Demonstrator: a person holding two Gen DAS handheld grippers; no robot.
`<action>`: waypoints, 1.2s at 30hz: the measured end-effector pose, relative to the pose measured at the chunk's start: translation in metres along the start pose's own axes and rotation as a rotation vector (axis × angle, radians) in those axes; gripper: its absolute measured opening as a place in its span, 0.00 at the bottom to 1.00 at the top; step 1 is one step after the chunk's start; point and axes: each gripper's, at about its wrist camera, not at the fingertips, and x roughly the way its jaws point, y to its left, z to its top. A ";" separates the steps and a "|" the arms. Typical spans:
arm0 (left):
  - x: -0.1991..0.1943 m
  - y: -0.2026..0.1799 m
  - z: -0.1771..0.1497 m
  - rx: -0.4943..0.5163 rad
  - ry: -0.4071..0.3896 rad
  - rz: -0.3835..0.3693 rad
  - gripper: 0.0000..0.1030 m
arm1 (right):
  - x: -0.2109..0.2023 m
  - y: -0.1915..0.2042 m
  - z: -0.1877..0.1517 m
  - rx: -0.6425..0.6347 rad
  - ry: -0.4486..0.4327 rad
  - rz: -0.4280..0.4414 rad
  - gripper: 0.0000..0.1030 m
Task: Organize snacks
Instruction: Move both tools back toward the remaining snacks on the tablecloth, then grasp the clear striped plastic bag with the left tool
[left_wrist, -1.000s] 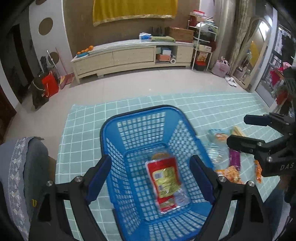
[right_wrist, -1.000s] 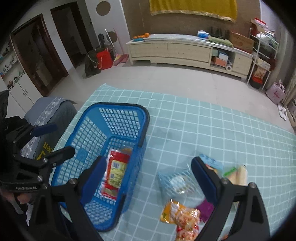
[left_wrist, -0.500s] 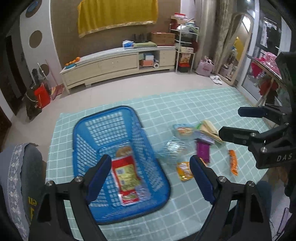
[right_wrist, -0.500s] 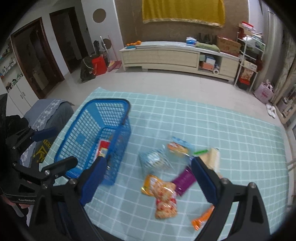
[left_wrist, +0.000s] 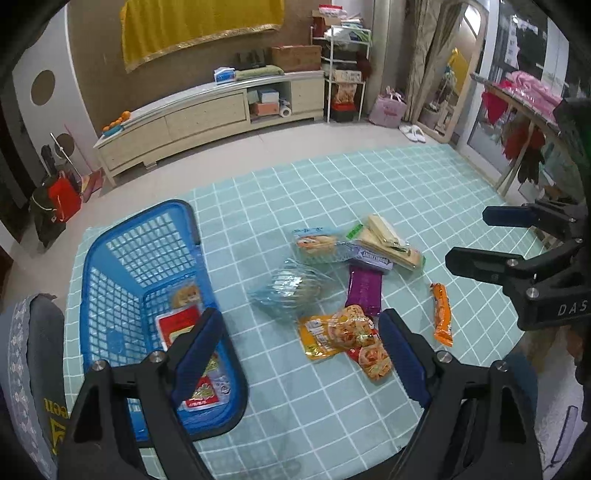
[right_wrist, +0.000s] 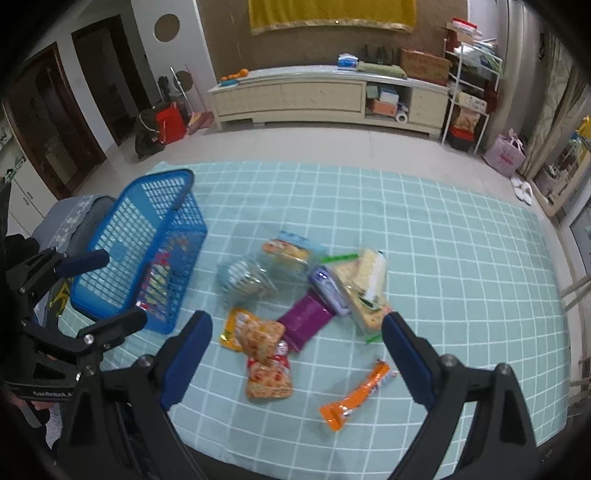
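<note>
Snacks heaped beside blue basket

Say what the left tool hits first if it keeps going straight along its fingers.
Probably the yellow-and-orange snack packet, lying between the open left tool's fingertips in its wrist view, beside the clear wrapped snack. Depth is uncertain; nothing visibly stands between them.

blue plastic mesh basket; glossy foil and clear-film snack packets; matt checked cloth beneath.
</note>
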 end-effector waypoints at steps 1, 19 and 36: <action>0.004 -0.002 0.001 0.002 0.009 0.005 0.82 | 0.002 -0.004 -0.001 0.002 0.004 -0.001 0.92; 0.116 -0.021 0.031 -0.168 0.237 0.087 0.82 | 0.077 -0.067 0.012 0.030 0.115 -0.068 0.92; 0.200 0.015 0.029 -0.396 0.309 0.183 0.82 | 0.127 -0.089 0.015 0.029 0.146 -0.022 0.92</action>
